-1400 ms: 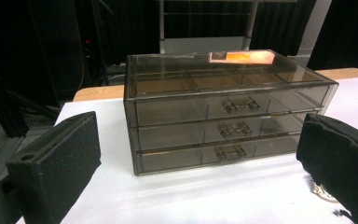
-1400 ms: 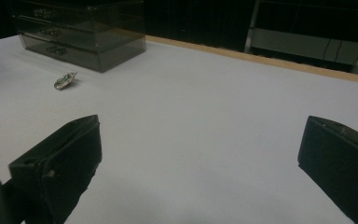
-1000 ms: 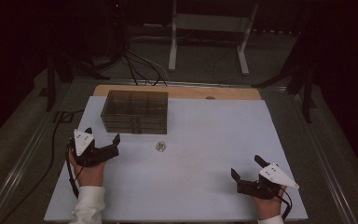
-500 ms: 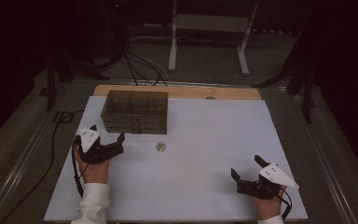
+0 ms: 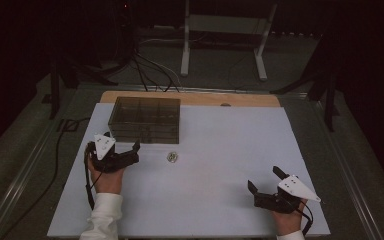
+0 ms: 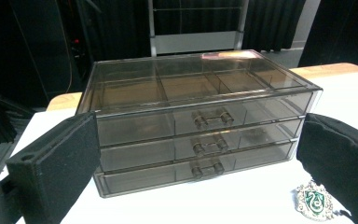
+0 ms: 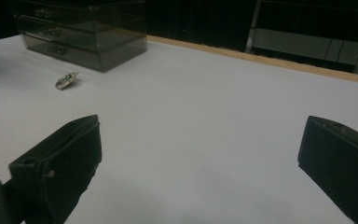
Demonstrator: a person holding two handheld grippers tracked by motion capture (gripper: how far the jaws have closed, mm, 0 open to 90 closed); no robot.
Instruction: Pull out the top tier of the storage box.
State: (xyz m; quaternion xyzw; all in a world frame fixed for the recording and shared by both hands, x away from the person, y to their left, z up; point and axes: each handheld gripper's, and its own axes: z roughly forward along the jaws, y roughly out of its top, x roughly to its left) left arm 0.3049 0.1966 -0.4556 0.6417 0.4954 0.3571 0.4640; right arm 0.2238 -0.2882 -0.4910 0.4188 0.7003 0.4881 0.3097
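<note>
- The left gripper (image 5: 130, 150) has its jaws spread wide and holds nothing; it faces the front of a smoky clear plastic drawer box (image 6: 191, 112), which stands just ahead of the fingers.
- The box has three stacked drawers, each with a small clear handle (image 6: 213, 117) at mid-front.
- It is probably rigid, light and slick, so it may slide when a drawer is tugged; the handle is the likely place to pinch.
- A small green crest badge (image 6: 314, 200) lies on the white table (image 5: 220, 150) beside the right-hand finger.
- The right gripper (image 5: 265, 182) rests open and empty, well apart from the box.
</note>
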